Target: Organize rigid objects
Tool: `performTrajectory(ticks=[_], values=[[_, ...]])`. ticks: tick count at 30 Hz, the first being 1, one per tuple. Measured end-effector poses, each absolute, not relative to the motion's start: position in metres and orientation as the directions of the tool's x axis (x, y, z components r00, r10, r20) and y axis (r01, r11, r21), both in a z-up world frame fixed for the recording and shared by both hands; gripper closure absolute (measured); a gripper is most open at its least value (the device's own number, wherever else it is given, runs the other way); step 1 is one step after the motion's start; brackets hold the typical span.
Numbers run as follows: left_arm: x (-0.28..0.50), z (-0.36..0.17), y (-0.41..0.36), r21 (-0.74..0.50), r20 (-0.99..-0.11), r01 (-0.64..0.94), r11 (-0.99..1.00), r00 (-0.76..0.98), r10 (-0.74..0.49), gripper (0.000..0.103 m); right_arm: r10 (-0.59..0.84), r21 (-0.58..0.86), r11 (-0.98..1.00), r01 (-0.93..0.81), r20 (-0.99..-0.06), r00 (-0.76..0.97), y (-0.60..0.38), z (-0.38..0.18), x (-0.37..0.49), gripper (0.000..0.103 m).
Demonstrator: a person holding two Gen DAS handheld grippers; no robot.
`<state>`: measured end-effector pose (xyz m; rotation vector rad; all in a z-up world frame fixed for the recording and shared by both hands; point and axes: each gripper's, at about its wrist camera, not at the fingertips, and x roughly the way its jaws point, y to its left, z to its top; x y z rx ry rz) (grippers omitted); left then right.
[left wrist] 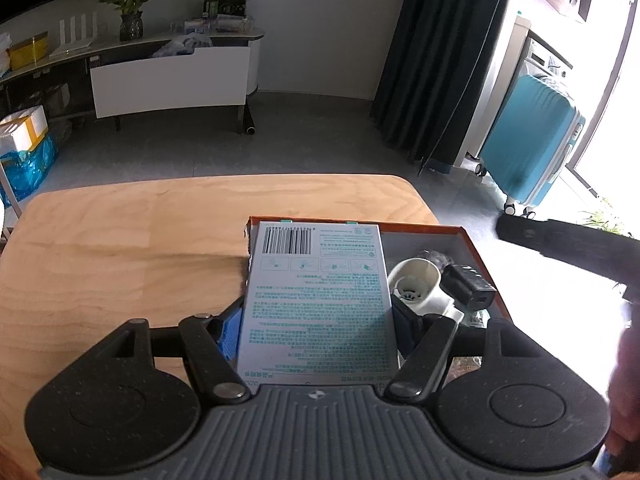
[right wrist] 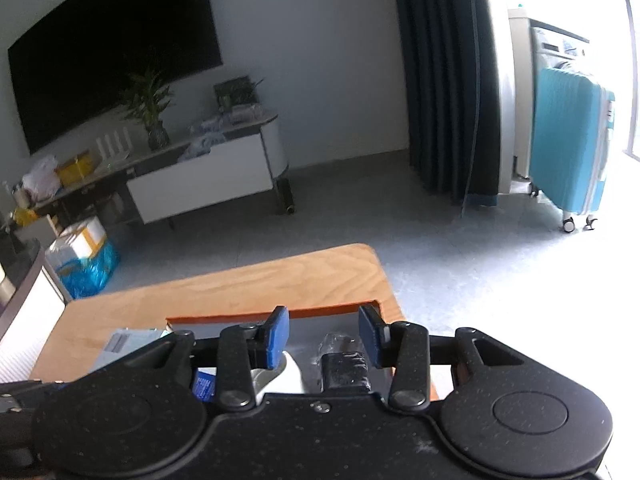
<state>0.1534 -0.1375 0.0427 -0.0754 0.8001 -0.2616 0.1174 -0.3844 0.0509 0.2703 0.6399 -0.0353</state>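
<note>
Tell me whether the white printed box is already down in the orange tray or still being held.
Still held. The left tool grips the white box by its sides, its far end tilted over the orange tray's rim, not flat inside.

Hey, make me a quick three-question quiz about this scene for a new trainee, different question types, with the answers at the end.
1. True or false: the left gripper is closed on the flat printed box.
2. Multiple choice: the orange-rimmed tray sits on (A) the grey floor, (B) the wooden table, (C) the blue suitcase.
3. Fill in: between the open fingers of the right gripper, lying below them in the tray, is a small ____ adapter.

Key: 1 true; 2 B; 3 black.
</note>
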Motion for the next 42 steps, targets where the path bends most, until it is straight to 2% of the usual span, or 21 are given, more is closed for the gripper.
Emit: performTrajectory(ticks=[8, 10, 12, 20, 25, 28, 33, 42], values=[[0.175, 0.039, -0.142, -0.188, -0.701, 0.209, 0.96, 0.656, -0.28, 0.032, 0.061, 0.259, 0.96, 0.105, -0.561, 0.825, -0.391, 0.064, 0.082, 0.054], [0.181, 0.041, -0.144, -0.214, -0.694, 0.221, 0.951, 0.651, -0.307, 0.022, 0.061, 0.259, 0.96, 0.106, -0.561, 0.826, -0.391, 0.065, 0.076, 0.054], [0.182, 0.043, -0.142, -0.249, -0.685, 0.228, 0.941, 0.645, -0.337, 0.019, 0.062, 0.262, 0.959, 0.107, -0.562, 0.825, -0.39, 0.066, 0.072, 0.054], [0.169, 0.044, -0.119, -0.277, -0.686, 0.164, 0.947, 0.657, -0.314, 0.018, 0.077, 0.273, 0.957, 0.096, -0.56, 0.825, -0.381, 0.068, 0.051, 0.054], [0.153, 0.052, -0.103, -0.29, -0.686, 0.144, 0.946, 0.658, -0.311, 0.018, 0.087, 0.268, 0.96, 0.08, -0.557, 0.826, -0.37, 0.071, 0.038, 0.051], [0.14, 0.06, -0.101, -0.281, -0.683, 0.145, 0.949, 0.664, -0.304, 0.014, 0.1, 0.272, 0.96, 0.068, -0.56, 0.822, -0.364, 0.071, 0.032, 0.05], [0.112, 0.067, -0.098, -0.248, -0.677, 0.15, 0.957, 0.679, -0.282, 0.01, 0.102, 0.246, 0.968, 0.044, -0.549, 0.83, -0.357, 0.077, 0.012, 0.038], [0.061, 0.059, -0.108, -0.193, -0.696, 0.154, 0.969, 0.675, -0.245, 0.001, 0.1, 0.221, 0.975, 0.035, -0.569, 0.816, -0.36, 0.069, -0.022, 0.025]])
